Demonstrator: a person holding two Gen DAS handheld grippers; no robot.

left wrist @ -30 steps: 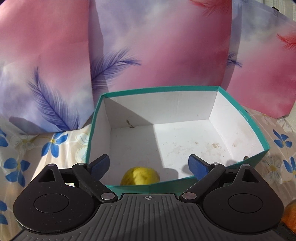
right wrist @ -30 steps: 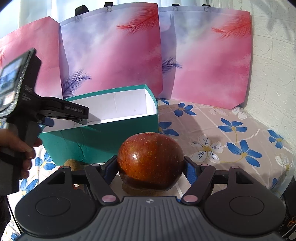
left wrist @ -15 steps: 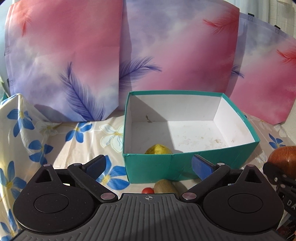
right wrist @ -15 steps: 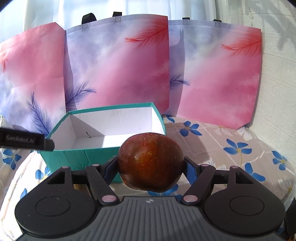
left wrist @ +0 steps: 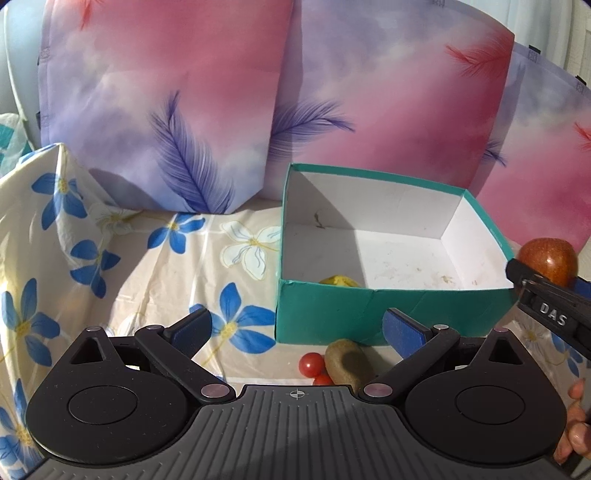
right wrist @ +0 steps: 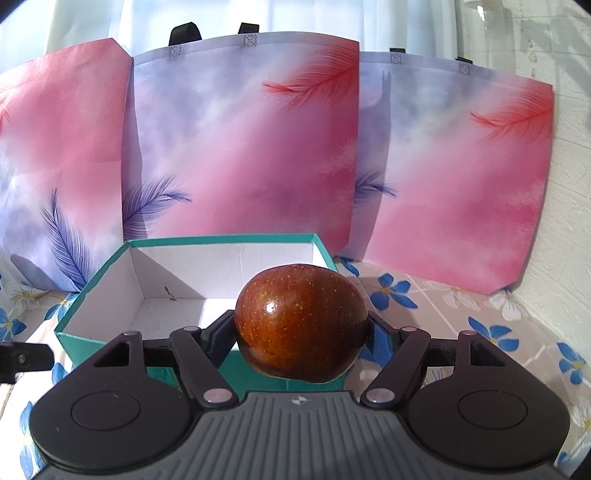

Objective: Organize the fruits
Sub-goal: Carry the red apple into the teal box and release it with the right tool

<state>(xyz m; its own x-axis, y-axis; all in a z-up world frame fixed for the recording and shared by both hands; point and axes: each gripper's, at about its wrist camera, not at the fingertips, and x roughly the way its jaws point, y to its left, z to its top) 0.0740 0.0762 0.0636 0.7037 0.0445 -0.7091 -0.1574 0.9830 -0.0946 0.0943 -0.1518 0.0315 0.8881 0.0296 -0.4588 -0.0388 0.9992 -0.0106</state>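
- Between the pads of the right hand-held gripper (right wrist: 301, 334), a red apple (right wrist: 301, 321) is being gripped, hanging just before the near wall of the teal box (right wrist: 92, 280).
- The left hand-held gripper (left wrist: 295, 326) is standing wide, its jaws having just been opening (nothing between them).
- A yellow fruit (left wrist: 340, 281) is lying inside the box; a kiwi (left wrist: 345, 360) and cherry tomatoes (left wrist: 312, 363) are sitting on the flowered surface (left wrist: 166, 273).

Bright daylight fills both views. In the right wrist view the curtain (right wrist: 92, 22) behind the bags (right wrist: 240, 147) glows almost white, and a glare spot sits on the apple (right wrist: 301, 321). Hard-edged shadow covers part of the box (left wrist: 388, 302) floor, and the bags throw shadows on the cloth (left wrist: 147, 277) at their feet. Straight edges bow outward toward the dark frame corners. Focus is sharp, with no motion blur.
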